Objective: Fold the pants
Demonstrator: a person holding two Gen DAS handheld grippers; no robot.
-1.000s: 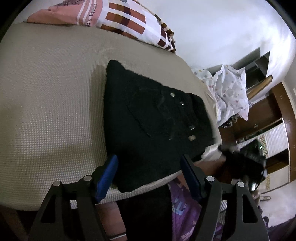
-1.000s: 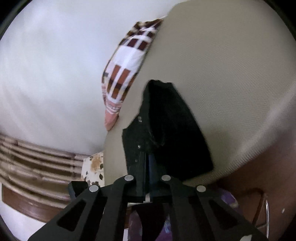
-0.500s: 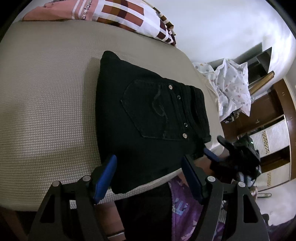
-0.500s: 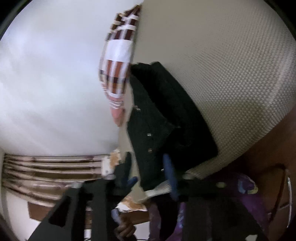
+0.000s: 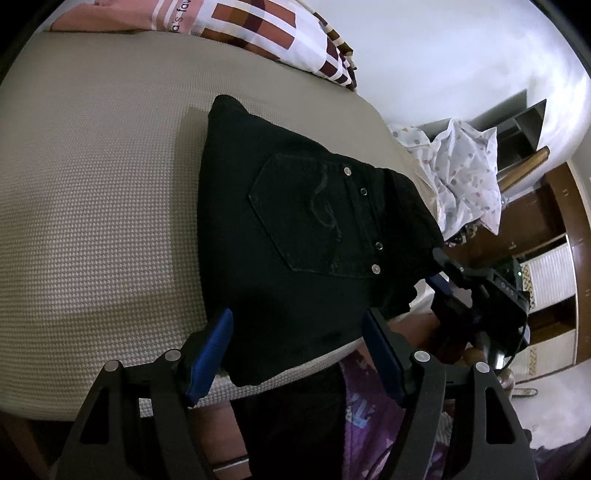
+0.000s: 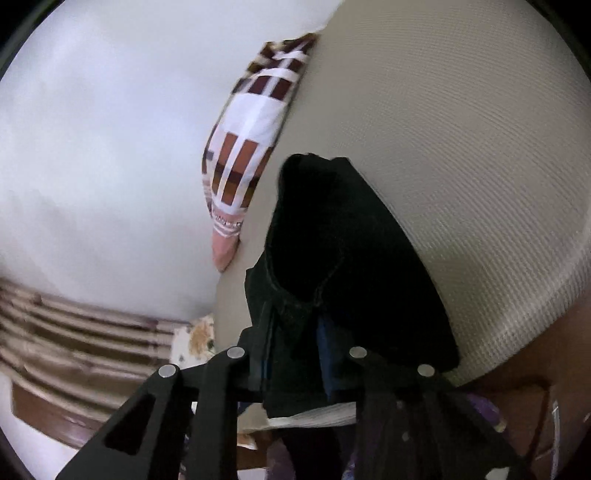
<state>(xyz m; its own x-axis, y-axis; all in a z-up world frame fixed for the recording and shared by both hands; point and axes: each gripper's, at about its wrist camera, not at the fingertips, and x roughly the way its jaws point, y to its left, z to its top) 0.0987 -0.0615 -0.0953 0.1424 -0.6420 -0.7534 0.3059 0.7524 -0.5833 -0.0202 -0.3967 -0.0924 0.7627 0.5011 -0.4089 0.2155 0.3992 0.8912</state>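
Note:
The black pants lie folded on the beige bed, back pocket up, waistband toward the right edge. My left gripper hovers open above the near edge of the fold, its blue pads apart on either side and touching nothing. The right gripper sits at the waistband corner by the bed's edge. In the right wrist view its jaws are closing, with a bunch of the pants filling the gap at the right gripper.
A checked pillow lies at the head of the bed, against a white wall. A spotted white cloth and a wooden wardrobe stand beyond the right edge. A person's purple garment is close below the grippers.
The right gripper let go of the pants' edge, opened, shifted along the waistband corner and is closing on the fabric again. The left gripper stays open in place.

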